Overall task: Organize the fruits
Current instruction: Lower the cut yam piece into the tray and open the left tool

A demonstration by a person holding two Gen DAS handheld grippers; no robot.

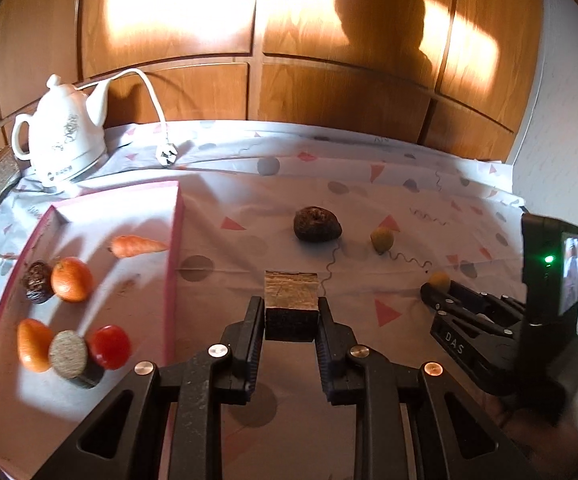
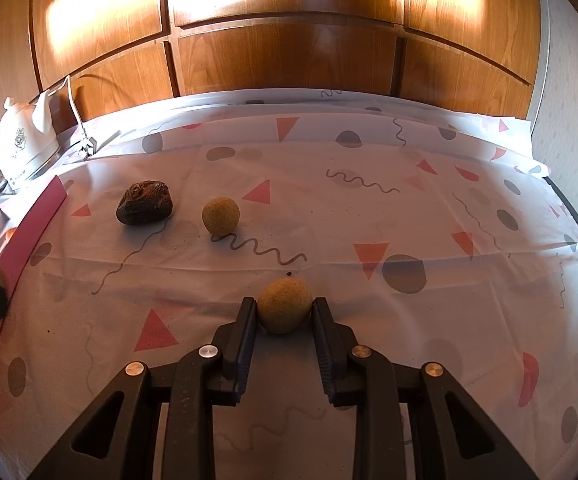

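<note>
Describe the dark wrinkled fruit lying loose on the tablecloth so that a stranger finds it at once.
Start at the pink tray; right of it on the patterned tablecloth lies the dark fruit. Beside it sits a round yellowish ball, but this one is almost black, wrinkled and lumpy.

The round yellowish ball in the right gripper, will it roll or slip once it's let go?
The yellowish ball looks nearly spherical, so it would probably roll on the flat tablecloth. Its grainy, matte surface suggests decent grip. The right gripper only touches it at two narrow spots, so it might twist out.
</note>
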